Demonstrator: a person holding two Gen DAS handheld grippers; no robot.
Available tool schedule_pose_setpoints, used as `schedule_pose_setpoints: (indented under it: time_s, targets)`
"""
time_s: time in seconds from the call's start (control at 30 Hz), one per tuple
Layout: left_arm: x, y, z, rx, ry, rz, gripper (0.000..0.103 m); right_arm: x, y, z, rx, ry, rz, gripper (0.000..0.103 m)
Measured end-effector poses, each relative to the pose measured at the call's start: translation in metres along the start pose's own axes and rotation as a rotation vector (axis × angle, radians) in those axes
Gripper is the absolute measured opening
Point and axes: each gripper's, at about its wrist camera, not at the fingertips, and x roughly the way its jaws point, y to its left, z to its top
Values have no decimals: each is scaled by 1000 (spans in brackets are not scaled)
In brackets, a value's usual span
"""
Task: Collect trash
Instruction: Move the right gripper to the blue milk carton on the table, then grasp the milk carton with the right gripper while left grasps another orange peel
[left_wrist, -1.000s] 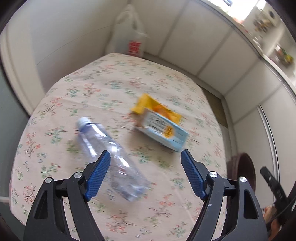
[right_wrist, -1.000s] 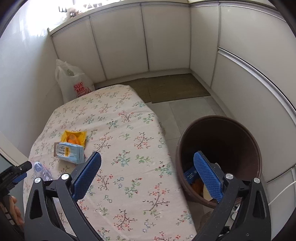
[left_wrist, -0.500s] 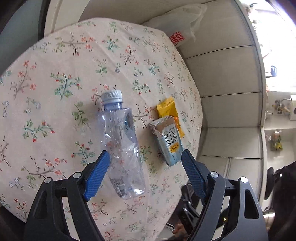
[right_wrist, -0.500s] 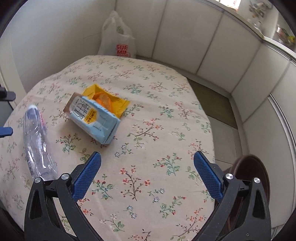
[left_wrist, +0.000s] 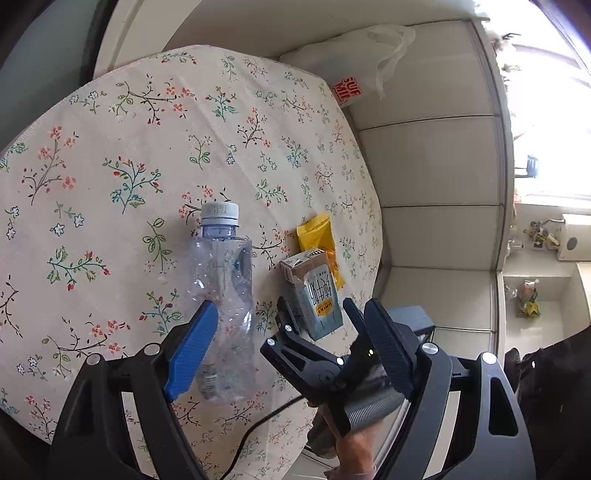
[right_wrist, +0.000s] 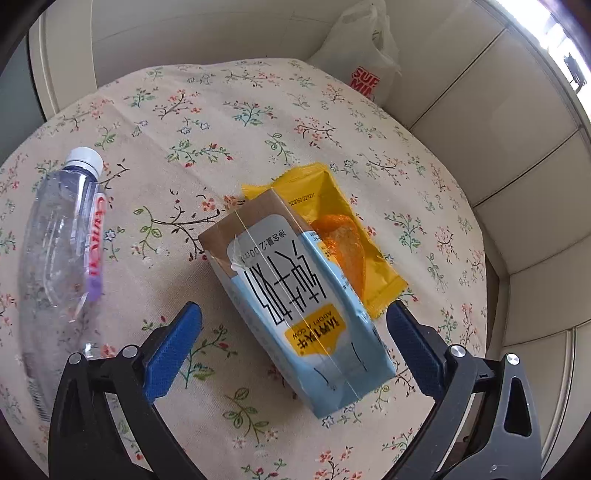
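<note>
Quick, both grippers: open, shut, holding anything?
Left gripper: open, holding nothing, over the bottle.
Right gripper: open, holding nothing, astride the carton.

An empty clear plastic bottle with a white cap lies on its side on the floral tablecloth. Near it, a pale blue drink carton lies flat, overlapping the edge of a torn yellow snack wrapper.

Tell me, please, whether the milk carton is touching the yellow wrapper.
Touching: in the right wrist view the milk carton lies overlapping the yellow wrapper.
</note>
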Motion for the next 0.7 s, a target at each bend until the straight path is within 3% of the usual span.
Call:
schedule_pose_setpoints:
  time_s: [0.07, 0.13, 0.2, 0.47, 0.7]
  targets:
    - [-1, 2, 1, -2, 0, 3, 79, 8, 0, -1, 7, 20, 8, 82]
    - [-1, 3, 3, -2, -4, 2, 79, 5, -7, -6, 73, 4, 76, 60]
    - [-3, 3, 5, -4, -10, 3, 79, 0, -13, -11, 135, -5, 101, 55]
    - [4, 0, 1, 17, 9, 6, 79, -35, -55, -64, 458, -56, 215, 54]
    - [21, -14, -5, 90, -1, 40, 79, -76, -89, -130, 760, -83, 332, 54]
